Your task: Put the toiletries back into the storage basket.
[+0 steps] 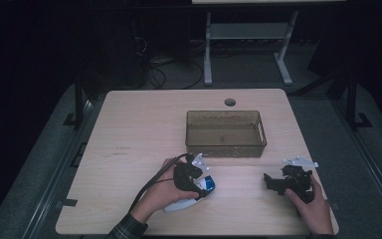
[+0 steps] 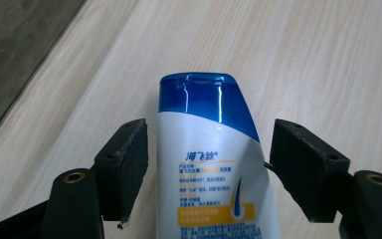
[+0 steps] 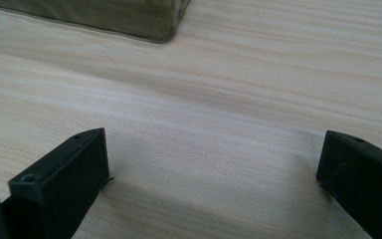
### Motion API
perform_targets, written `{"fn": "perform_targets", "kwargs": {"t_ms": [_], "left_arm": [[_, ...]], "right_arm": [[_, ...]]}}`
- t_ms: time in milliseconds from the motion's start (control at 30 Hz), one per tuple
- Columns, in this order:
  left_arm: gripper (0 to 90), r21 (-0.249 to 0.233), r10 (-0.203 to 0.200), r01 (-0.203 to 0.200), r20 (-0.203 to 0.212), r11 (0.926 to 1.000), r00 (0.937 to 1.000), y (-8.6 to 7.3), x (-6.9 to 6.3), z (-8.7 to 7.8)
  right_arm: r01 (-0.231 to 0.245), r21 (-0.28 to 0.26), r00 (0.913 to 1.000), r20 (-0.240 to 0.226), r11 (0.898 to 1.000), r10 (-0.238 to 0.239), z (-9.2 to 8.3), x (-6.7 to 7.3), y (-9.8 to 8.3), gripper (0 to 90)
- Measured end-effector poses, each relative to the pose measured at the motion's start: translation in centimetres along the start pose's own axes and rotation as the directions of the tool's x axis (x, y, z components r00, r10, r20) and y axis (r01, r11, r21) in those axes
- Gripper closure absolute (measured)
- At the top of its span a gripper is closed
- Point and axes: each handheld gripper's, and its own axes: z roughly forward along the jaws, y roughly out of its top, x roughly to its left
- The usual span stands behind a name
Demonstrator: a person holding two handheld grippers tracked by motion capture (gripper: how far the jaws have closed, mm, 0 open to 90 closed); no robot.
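Observation:
A white shampoo bottle [image 2: 214,169] with a blue cap [image 2: 199,97] lies flat on the wooden table, cap pointing away from my left gripper. The left gripper [image 2: 209,149] is open, its jaws straddling the bottle just below the cap, with a narrow gap on each side. From above, the left gripper [image 1: 199,179] sits over the bottle [image 1: 208,185] near the table's front middle. My right gripper [image 1: 271,180] rests open at the front right. Between the right gripper's [image 3: 214,164] jaws there is only bare table.
A translucent brown bin [image 1: 226,144] stands empty at the table's middle back, just beyond both grippers; its corner [image 3: 154,25] lies ahead of the right gripper. A round cable hole [image 1: 230,102] is near the far edge. Table legs stand on the floor beyond.

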Motion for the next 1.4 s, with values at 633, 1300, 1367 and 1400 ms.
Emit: {"fn": "perform_targets", "kwargs": {"t_ms": [633, 1300, 1367, 1400], "left_arm": [[32.2, 0.075, 0.048, -0.044, -0.057, 0.9962, 0.9972, 0.4, -0.9, 2.2], [35.3, -0.006, -0.016, 0.016, -0.004, 0.9998, 0.9999, 0.0, -0.1, 1.0], [35.4, -0.045, -0.032, 0.032, 0.005, 0.9984, 0.9995, -0.2, 0.0, 0.6], [35.4, -0.063, -0.039, 0.039, 0.008, 0.9972, 0.9992, -0.2, 0.0, 0.5]], "right_arm": [[0.000, 0.000, 1.0000, 0.000, 1.000, 0.000, 0.0, 0.0, 0.0, 0.0], [0.000, 0.000, 1.0000, 0.000, 1.000, 0.000, 0.0, 0.0, 0.0, 0.0], [0.000, -0.001, 1.0000, 0.000, 1.000, 0.000, 0.0, 0.0, 0.0, 0.0], [0.000, -0.001, 1.0000, 0.000, 1.000, 0.000, 0.0, 0.0, 0.0, 0.0]]}}
